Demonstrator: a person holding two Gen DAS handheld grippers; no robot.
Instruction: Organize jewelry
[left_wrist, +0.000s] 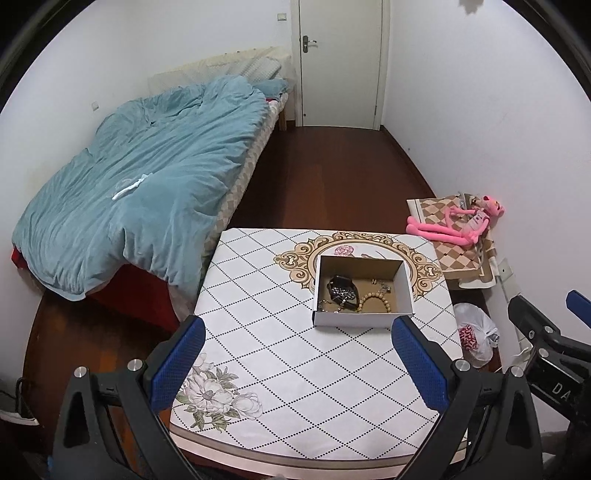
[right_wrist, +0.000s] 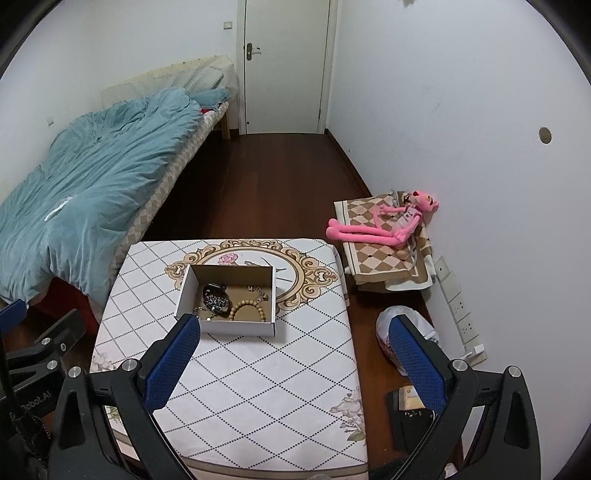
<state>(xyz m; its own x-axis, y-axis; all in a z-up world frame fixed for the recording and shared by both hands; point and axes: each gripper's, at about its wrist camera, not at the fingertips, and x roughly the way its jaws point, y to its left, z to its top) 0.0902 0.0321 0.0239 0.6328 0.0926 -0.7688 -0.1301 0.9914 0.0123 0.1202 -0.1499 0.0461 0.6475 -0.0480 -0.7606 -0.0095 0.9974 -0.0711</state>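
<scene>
Both grippers hang above the near edge of the worktop with nothing in them: the left gripper has its blue pads spread wide, and so does the right gripper. Beyond them a shallow white cardboard box sits on the patterned cloth, holding the jewelry: a wooden bead bracelet against the near wall, a dark beaded piece beside it, and a thin chain. These look light, limp and tangle-prone; the bracelet's stiff beads likely offer the surest pinch.
</scene>
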